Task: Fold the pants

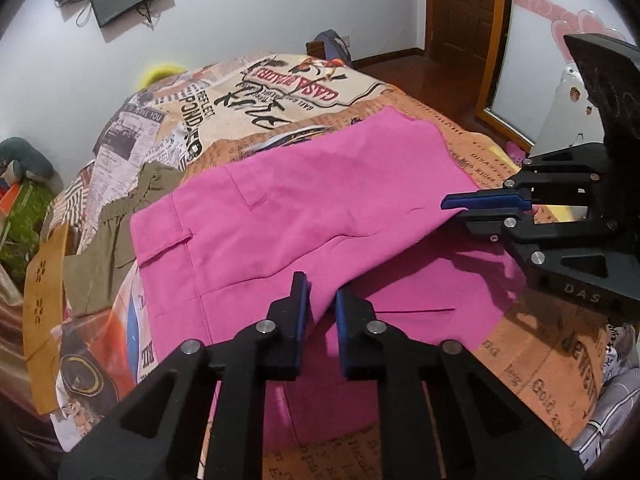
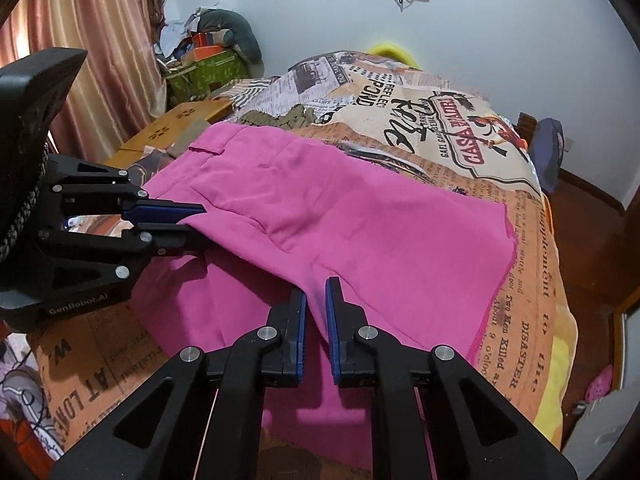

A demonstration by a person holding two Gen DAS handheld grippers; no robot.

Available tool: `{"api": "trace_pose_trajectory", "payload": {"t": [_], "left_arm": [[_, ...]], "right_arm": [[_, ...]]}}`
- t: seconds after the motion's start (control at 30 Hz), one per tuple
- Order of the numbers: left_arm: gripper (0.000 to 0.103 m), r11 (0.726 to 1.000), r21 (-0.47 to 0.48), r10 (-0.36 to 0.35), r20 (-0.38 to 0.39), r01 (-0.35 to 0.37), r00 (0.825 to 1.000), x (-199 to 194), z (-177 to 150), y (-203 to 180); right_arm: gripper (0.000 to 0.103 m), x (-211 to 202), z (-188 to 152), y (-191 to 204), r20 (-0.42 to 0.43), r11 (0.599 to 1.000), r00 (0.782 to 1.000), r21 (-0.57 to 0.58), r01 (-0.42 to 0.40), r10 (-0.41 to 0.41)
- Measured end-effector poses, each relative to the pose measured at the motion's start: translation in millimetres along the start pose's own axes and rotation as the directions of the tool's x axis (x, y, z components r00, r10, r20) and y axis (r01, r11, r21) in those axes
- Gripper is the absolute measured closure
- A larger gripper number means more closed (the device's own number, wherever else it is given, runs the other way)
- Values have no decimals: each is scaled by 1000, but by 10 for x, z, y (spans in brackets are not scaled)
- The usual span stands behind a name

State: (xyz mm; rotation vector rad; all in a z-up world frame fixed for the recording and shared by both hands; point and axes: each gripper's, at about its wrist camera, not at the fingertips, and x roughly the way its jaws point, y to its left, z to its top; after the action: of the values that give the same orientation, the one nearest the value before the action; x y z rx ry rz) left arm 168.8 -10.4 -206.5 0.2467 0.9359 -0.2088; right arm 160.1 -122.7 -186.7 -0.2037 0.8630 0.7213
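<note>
From the left wrist camera: the left claw (image 1: 322, 292) sits at the bottom of the frame, its two blue-lined fingers drawn in on the near edge of the pink pants (image 1: 304, 196), and a fold of cloth runs up between the pads. That looks like a pinch. The pants lie spread over the bed (image 1: 532, 364), on its newspaper-print cover. The waistband and pocket flap sit to the left, the raw hem to the far right, so the long axis runs left to right across this view. Off to the right, the right claw (image 1: 454, 207) is clamped on the same near edge, lifting it clear of the pink layer below. An olive garment (image 1: 116, 236) lies just beyond the waistband end, touching it.

Over to the right wrist camera: the right claw (image 2: 316, 292) is nearly closed, with a ridge of pink cloth caught between its fingers. The left claw (image 2: 196, 226) comes in from the left, closed on the edge nearer the waistband. Everything ahead of both claws is pants, stretching away up the bed. So my read is that the lifted near edge has to travel straight away from both hands toward the far edge. The two claws are spaced along the length and share the load, the left nearer the waist, the right nearer the hem.
</note>
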Motion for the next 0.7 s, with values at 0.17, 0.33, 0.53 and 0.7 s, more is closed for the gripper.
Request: {"api": "trace_pose_trajectory", "payload": {"t": [0.17, 0.33, 0.53, 0.7], "left_arm": [[92, 1000, 23, -9, 3, 9, 1000, -103, -70, -136], [92, 999, 36, -15, 9, 15, 1000, -207, -154, -271], [92, 1000, 22, -20, -8, 20, 1000, -205, -244, -305], [92, 1000, 0, -28, -19, 28, 999, -192, -324, -298]], "right_arm": [[95, -142, -70, 16, 6, 1000, 1000, -6, 6, -6], [95, -274, -176, 81, 1, 1000, 1000, -21, 16, -16], [95, -293, -299, 118, -21, 1000, 1000, -20, 15, -15], [95, -291, -383, 140, -35, 1000, 999, 2, 5, -5]]}}
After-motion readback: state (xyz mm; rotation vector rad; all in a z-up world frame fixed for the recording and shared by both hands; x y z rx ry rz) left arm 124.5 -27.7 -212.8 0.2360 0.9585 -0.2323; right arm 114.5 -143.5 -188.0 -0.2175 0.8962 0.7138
